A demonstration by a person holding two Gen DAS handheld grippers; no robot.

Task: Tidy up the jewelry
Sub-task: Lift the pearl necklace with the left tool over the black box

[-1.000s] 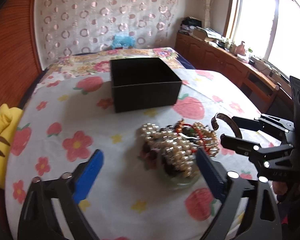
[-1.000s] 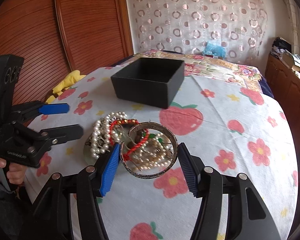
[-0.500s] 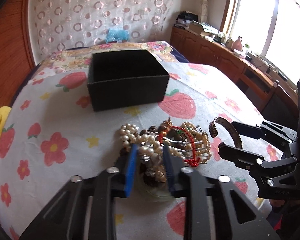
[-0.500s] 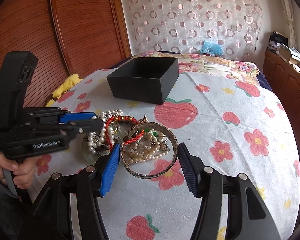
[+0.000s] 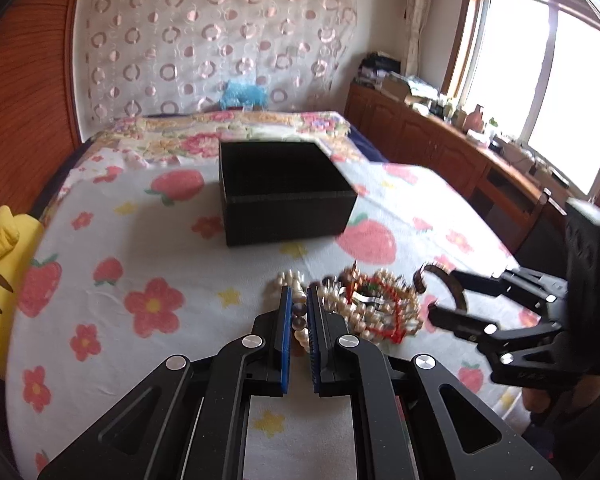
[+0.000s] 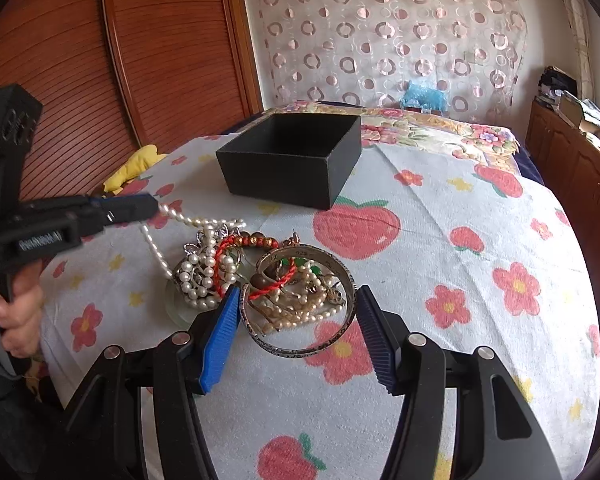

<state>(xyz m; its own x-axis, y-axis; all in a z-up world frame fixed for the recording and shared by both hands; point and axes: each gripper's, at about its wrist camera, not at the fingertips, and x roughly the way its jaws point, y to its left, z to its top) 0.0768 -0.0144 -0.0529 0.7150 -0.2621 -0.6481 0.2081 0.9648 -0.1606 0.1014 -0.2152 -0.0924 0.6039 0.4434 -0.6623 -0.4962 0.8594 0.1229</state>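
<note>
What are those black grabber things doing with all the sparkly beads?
A person is sorting a tangled jewelry pile on the strawberry-print cloth. The left gripper has its jaws shut on a white pearl necklace, lifting it away from the heap. The right gripper waits open around a silver bangle. The black open box looks empty.

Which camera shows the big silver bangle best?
The right wrist camera: the bangle lies whole and sharp between the open right gripper fingers. The left wrist camera shows only a blurred arc of it.
</note>
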